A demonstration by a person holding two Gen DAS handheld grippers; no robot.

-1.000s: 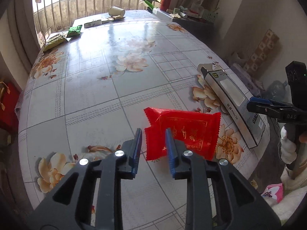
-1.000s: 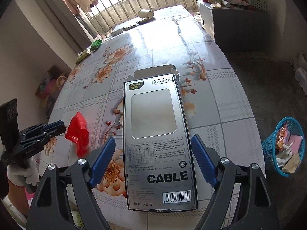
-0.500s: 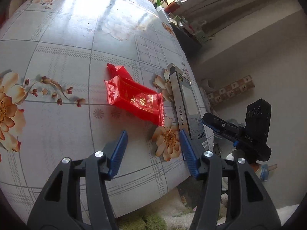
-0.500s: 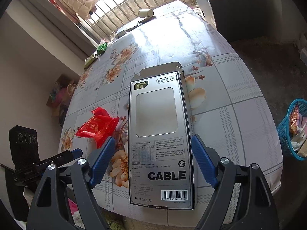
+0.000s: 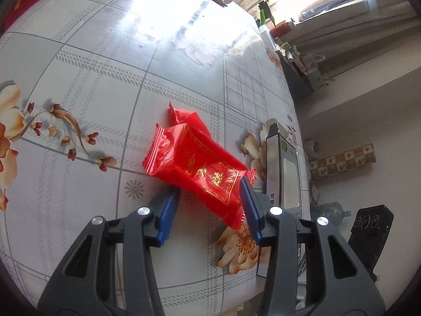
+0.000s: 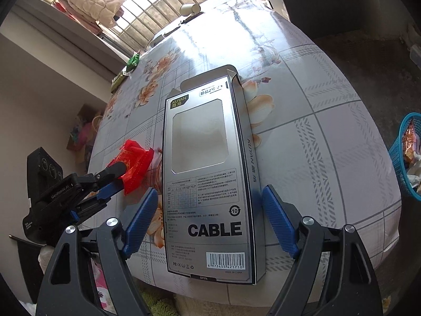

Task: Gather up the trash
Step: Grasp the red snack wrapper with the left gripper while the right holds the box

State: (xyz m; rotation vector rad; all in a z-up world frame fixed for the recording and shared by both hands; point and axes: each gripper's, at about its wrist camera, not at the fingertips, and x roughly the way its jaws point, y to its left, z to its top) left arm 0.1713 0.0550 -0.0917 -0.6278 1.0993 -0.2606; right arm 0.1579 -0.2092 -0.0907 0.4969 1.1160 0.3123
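A red snack wrapper (image 5: 200, 166) lies on the flowered tablecloth near the table's front edge; it also shows in the right wrist view (image 6: 135, 163). My left gripper (image 5: 208, 208) is open, its blue fingers on either side of the wrapper's near end, not closed on it. A silver cable box (image 6: 208, 184) lies flat beside the wrapper, also seen edge-on in the left wrist view (image 5: 285, 181). My right gripper (image 6: 210, 226) is open, its fingers straddling the box's near half with gaps on both sides.
A blue basket (image 6: 406, 158) with trash stands on the floor to the right of the table. Green packets (image 6: 131, 63) and a paper cup (image 6: 190, 8) lie at the table's far end. A shelf with bottles (image 5: 297, 52) stands beside the table.
My left gripper opened wider, swung around and moved in until its fingers flank the red wrapper. My right gripper stayed open around the cable box, moving slightly closer.
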